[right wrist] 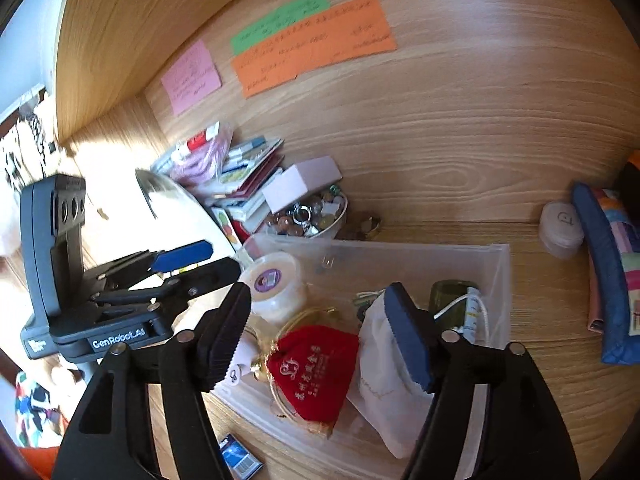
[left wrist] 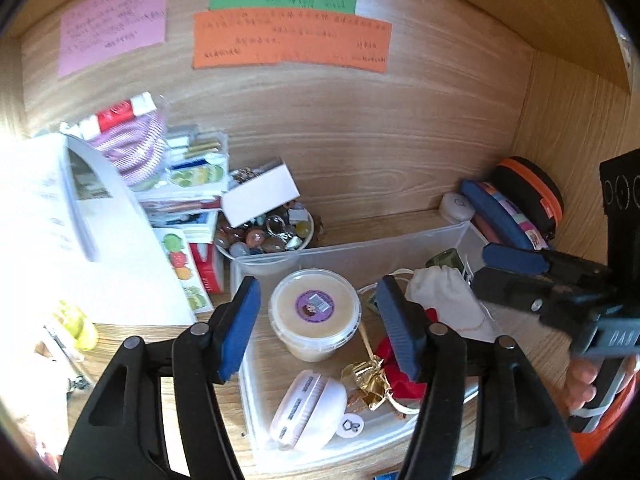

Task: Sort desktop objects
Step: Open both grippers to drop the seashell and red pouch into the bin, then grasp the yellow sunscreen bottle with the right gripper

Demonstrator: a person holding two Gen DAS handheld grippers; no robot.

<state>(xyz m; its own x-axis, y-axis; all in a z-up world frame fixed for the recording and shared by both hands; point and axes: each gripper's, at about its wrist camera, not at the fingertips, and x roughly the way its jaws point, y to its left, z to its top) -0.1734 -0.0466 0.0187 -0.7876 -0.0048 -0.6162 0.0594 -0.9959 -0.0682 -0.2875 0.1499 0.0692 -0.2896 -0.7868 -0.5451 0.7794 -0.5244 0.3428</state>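
Note:
A clear plastic bin (left wrist: 352,248) (right wrist: 400,246) sits on the wooden desk. Inside it lie a round tub with a cream lid and purple label (left wrist: 314,308) (right wrist: 276,276), a red pouch (right wrist: 316,372), a white drawstring bag (right wrist: 384,360), a pink-white round case (left wrist: 308,408) and a green glass (right wrist: 452,300). My left gripper (left wrist: 318,300) (right wrist: 220,260) hovers open over the bin's left part, above the tub, gripping nothing. Over the red pouch and white bag hangs my right gripper (right wrist: 318,304) (left wrist: 496,272), also open and empty.
A bowl of beads and rings (left wrist: 272,236) under a white box (left wrist: 260,196) stands behind the bin. Stacked packets (left wrist: 188,172) and an open white booklet (left wrist: 80,220) lie left. A blue pencil case (right wrist: 604,272) and small white case (right wrist: 560,228) lie right. Coloured notes hang on the back wall.

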